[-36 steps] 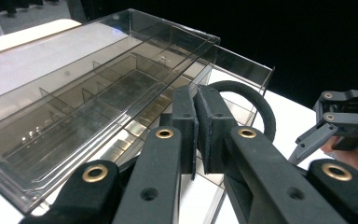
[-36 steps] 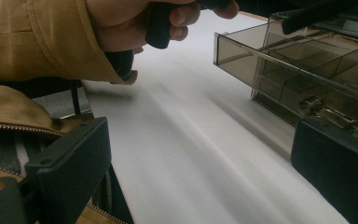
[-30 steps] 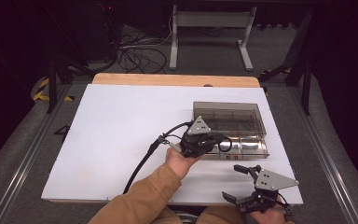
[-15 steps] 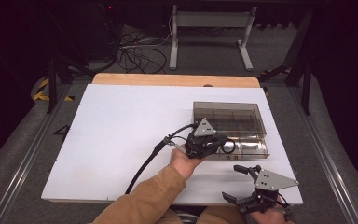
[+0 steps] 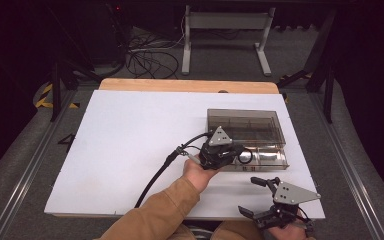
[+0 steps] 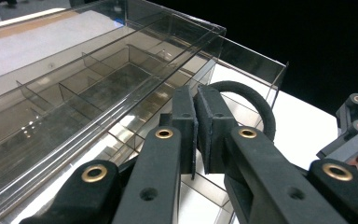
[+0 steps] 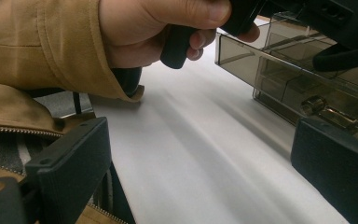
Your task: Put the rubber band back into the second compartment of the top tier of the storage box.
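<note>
A smoky clear compartment box stands on the white table, right of centre. My left gripper is over the box's front edge, shut on a black ring. In the left gripper view the two pads press together and the black ring loops out behind them, above the box's dividers. My right gripper rests near the table's front right edge, open and with nothing between its fingers. In the right gripper view my right gripper has its jaws far apart, and the box lies ahead.
A tan-sleeved forearm comes in from the bottom centre, and a black cable trails from the left gripper. A small shiny piece lies in a front compartment of the box. A wooden strip runs along the table's far edge.
The left gripper has shifted slightly right, toward the box, still holding the ring. The right gripper has stayed put.
</note>
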Available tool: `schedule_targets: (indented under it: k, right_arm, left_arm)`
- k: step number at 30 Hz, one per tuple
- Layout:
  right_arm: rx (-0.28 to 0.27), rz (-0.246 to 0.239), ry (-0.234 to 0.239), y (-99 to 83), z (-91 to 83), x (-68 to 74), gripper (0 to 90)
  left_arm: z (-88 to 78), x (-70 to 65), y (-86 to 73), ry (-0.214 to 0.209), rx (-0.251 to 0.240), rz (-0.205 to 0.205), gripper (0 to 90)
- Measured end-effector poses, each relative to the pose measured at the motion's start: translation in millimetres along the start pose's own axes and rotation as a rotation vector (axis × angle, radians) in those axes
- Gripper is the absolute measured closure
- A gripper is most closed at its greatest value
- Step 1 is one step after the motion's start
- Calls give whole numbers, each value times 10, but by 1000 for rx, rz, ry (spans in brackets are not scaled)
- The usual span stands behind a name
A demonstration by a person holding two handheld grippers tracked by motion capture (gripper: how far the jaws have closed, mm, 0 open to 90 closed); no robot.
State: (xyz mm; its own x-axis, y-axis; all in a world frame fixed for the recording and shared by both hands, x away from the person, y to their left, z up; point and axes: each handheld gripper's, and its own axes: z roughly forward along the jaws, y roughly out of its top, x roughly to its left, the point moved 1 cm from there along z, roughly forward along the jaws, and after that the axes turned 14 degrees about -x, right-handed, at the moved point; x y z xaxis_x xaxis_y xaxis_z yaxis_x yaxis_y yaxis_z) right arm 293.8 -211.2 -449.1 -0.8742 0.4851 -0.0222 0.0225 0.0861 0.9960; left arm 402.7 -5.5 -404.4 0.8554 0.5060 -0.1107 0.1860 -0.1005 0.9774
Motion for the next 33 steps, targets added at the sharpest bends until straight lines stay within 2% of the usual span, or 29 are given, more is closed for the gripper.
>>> schedule_targets:
  k: [1, 2, 4, 12, 21, 24, 33]
  right_arm:
    - [0, -1, -1, 0, -1, -1, 57]
    - [0, -1, -2, 1, -3, -2, 57]
    - [2, -1, -1, 2, -4, -3, 57]
    - [0, 1, -1, 2, -2, -3, 57]
    - [2, 5, -1, 0, 8, 2, 57]
    - [4, 3, 0, -2, 10, -7, 57]
    - [3, 3, 0, -2, 13, -9, 57]
  left_arm:
    - [-2, -1, 1, 2, -1, -1, 846]
    - [-2, -3, 2, 3, -6, -4, 771]
    - [-11, -7, 14, -6, -17, -12, 736]
    - [-136, -13, 104, -24, -75, 16, 552]
    - [-276, -22, 173, -36, -93, 78, 379]
    - [-315, -16, 192, -43, -98, 85, 334]
    - [-399, -10, 241, -42, -119, 91, 309]
